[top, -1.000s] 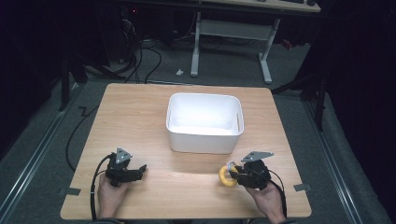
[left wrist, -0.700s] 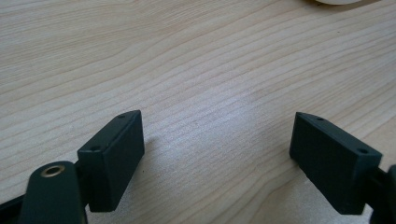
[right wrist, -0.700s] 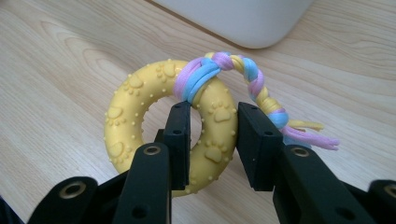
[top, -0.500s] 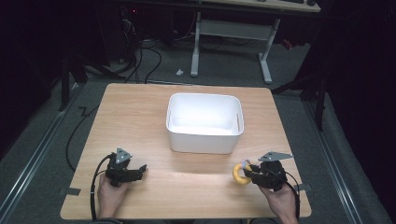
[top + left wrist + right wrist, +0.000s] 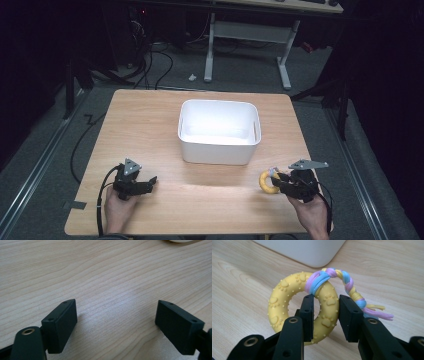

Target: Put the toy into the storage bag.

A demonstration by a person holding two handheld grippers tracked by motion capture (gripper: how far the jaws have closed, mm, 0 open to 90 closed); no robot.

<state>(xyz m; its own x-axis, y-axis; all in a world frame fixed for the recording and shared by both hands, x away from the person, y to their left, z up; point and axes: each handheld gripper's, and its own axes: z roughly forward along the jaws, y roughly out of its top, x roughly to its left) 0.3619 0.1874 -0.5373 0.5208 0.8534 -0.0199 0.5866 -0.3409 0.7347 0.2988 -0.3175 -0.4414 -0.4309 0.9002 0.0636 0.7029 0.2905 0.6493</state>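
Note:
A yellow rubber ring toy (image 5: 287,307) with paw prints and a braided pastel rope (image 5: 347,285) is clamped at its right side by my right gripper (image 5: 326,315). In the high view that ring (image 5: 267,182) sits at the table's front right, held by the right gripper (image 5: 280,184). My left gripper (image 5: 147,184) rests at the front left, jaws wide open over bare wood (image 5: 115,302), nothing between them. A white bin (image 5: 219,131) stands in the table's middle.
The wooden table (image 5: 150,120) has open surface on both sides of the bin. The bin's corner (image 5: 312,252) lies just beyond the ring in the right gripper view. Cables and desk legs (image 5: 210,45) are on the floor behind the table.
My right gripper has carried the ring toy rightward along the front edge, away from the bin. The left gripper has stayed put.

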